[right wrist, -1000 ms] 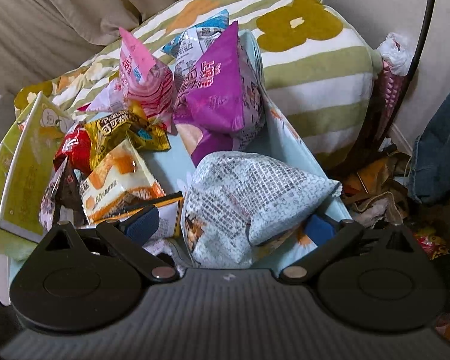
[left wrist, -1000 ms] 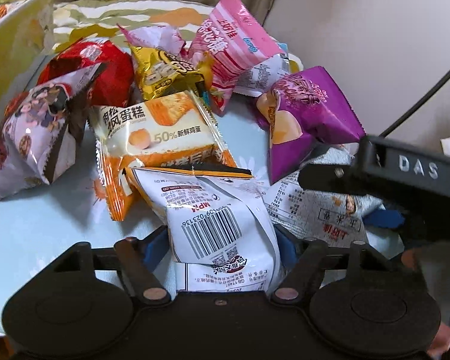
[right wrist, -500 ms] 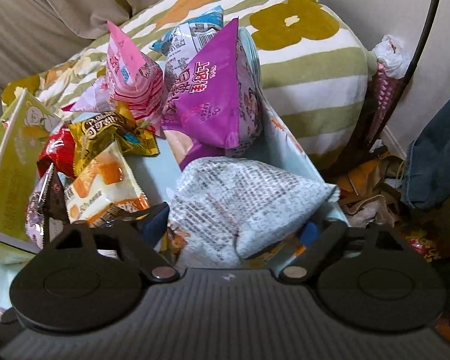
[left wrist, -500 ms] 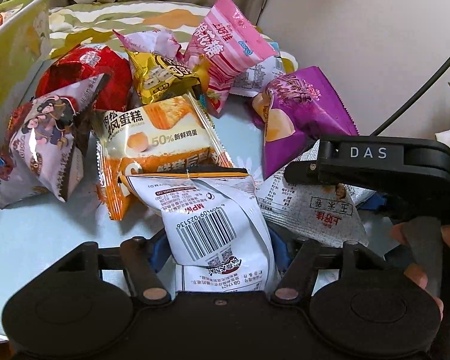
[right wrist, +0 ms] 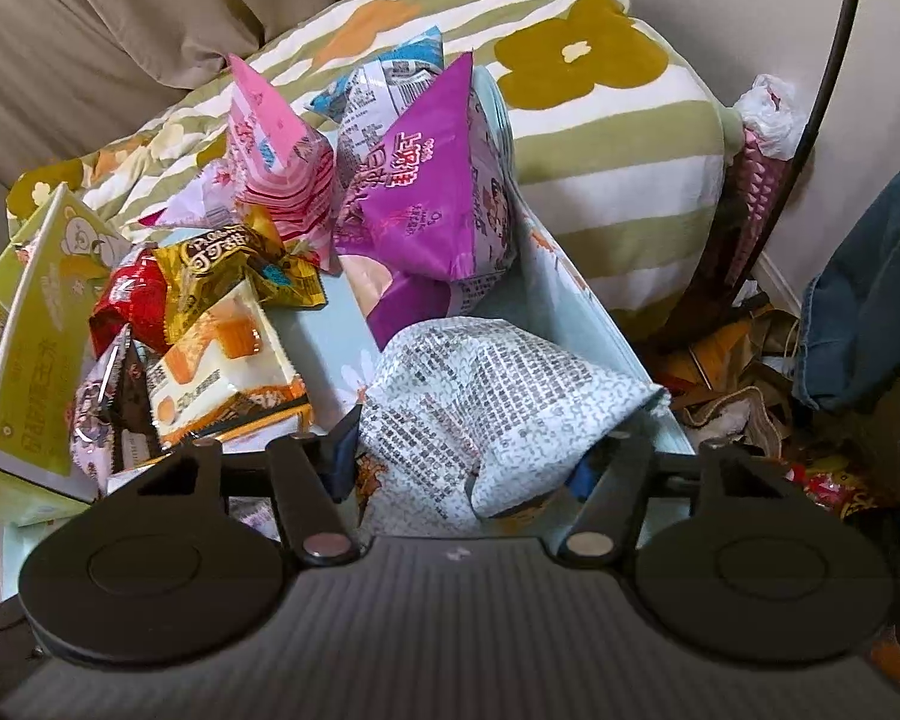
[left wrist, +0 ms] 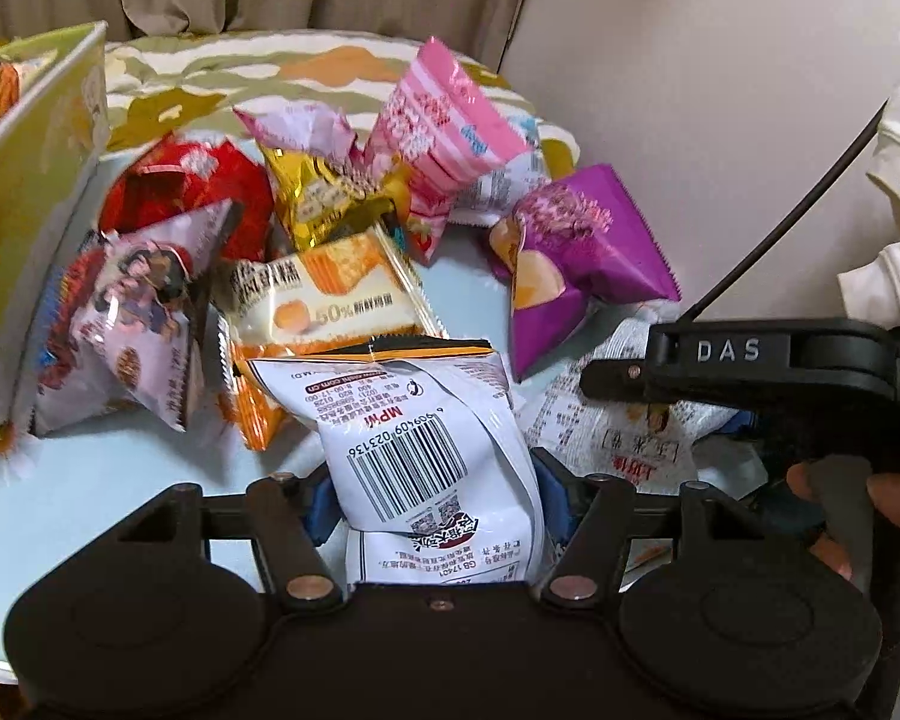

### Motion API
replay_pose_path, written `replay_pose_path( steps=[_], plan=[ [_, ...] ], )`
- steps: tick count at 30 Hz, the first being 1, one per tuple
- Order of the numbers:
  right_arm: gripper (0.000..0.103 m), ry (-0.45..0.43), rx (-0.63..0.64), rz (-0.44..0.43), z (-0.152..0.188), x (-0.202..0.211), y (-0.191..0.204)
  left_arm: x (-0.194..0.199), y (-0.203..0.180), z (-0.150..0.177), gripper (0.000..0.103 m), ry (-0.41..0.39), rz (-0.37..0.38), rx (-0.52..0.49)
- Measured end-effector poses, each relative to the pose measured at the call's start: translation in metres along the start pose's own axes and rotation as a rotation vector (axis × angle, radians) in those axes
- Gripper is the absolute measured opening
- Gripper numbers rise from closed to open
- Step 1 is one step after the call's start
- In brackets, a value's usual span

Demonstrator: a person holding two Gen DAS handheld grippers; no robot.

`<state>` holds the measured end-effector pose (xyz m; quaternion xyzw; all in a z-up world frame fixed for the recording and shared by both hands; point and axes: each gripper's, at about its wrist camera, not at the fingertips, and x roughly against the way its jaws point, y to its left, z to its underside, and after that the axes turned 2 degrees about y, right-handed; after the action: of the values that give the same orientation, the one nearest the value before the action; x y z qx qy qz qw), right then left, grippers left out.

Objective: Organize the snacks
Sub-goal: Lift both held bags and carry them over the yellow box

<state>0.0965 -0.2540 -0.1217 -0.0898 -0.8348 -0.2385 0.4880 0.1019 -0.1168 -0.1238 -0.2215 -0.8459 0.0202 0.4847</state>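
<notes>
Low in the left wrist view, the left gripper [left wrist: 435,507] has its jaws pressed in on a white packet with a barcode [left wrist: 426,450]; the jaws have just been closing, and the packet's lower half is pinched between the blue pads [left wrist: 549,504] while its orange-edged top leans up toward the centre of the frame. In the right wrist view, the right gripper [right wrist: 465,462] has also just been closing, and it is clenched on a pale crinkled bag covered in small print [right wrist: 486,402], which bulges between the fingers at lower centre.

The other snacks lie in a heap on a light blue tabletop [left wrist: 108,474]. Just above the barcode packet sits an orange and cream cake packet [left wrist: 324,294], touching it. At left centre a lilac packet with cartoon figures [left wrist: 138,312] leans beside a red bag [left wrist: 180,186]. A gold packet [left wrist: 324,192] and a pink striped bag [left wrist: 444,126] stand at upper centre, and a purple bag [left wrist: 576,258] rests right of centre. A yellow-green box [left wrist: 30,192] stands at the left edge. Behind the heap lies a flower-patterned cushion [right wrist: 600,120].

At the right of the left wrist view, the black body of the other gripper crosses the frame, with fingers of a hand [left wrist: 840,510] wrapped below it; how firmly it holds is hard to judge from this angle.
</notes>
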Motion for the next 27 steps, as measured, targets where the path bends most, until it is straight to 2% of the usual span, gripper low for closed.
replay_pose_path(
  steps=[7,14,20,27],
  plan=[
    [0.075,-0.027,0.015,-0.023,0.002,0.02,0.011,0.029,0.004,-0.007,0.066,-0.05,-0.019,-0.01],
    [0.075,-0.054,0.036,-0.08,-0.001,0.045,0.036,0.078,0.026,-0.021,0.066,-0.146,-0.076,0.013],
    [0.075,-0.107,0.08,-0.136,-0.011,0.064,0.075,0.117,0.066,-0.05,0.066,-0.23,-0.124,0.031],
    [0.075,-0.171,0.157,-0.197,-0.033,0.067,0.147,0.143,0.127,-0.09,0.066,-0.276,-0.16,0.053]
  ],
)
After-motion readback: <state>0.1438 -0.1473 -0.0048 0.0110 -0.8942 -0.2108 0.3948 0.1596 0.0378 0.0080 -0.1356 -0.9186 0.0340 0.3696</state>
